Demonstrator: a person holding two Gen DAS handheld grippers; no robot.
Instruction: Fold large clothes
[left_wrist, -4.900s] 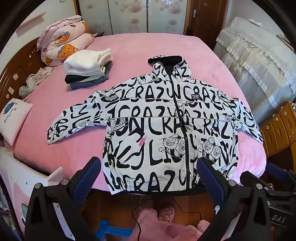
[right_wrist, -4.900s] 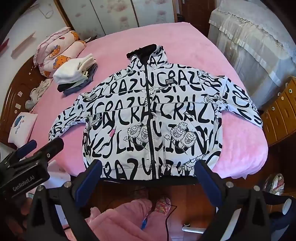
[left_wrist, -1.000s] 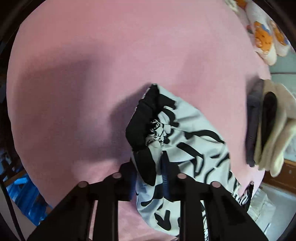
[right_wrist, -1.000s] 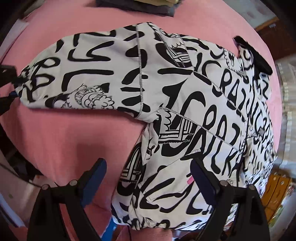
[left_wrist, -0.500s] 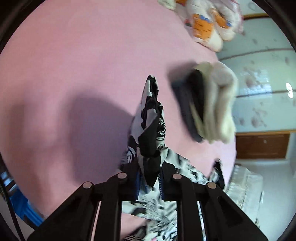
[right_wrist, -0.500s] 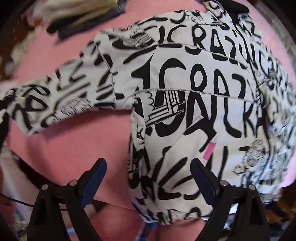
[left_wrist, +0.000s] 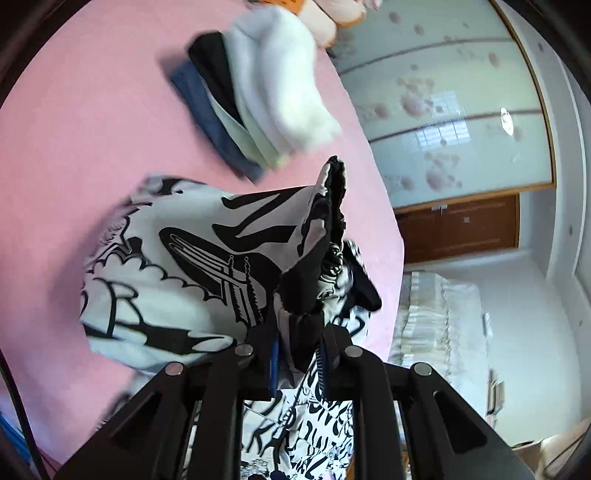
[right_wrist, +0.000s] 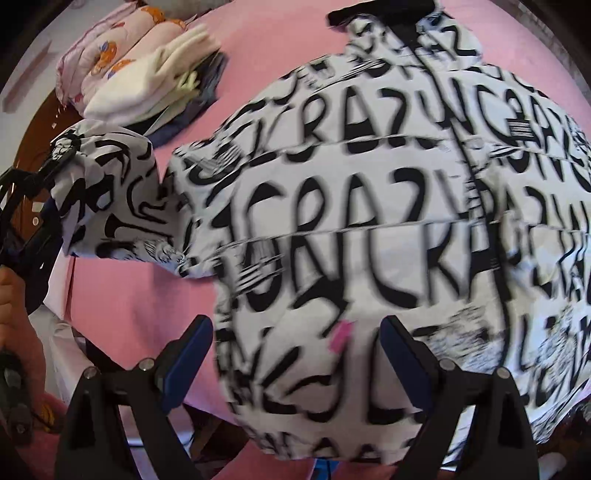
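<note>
Cuff fabric of the black-and-white jacket, spread on the pink bed, is clamped in the left gripper and lifted, while the right gripper is held spread wide at 6 o'clock, seemingly above the blurred hem, folded clothes lying at 11 o'clock.

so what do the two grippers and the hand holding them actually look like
Both are matte black linkage frames with silver rivets. The right gripper has wide blue finger pads; the left gripper shows blue pad edges. A bare hand grips the left handle; a thin black cable runs nearby.
</note>
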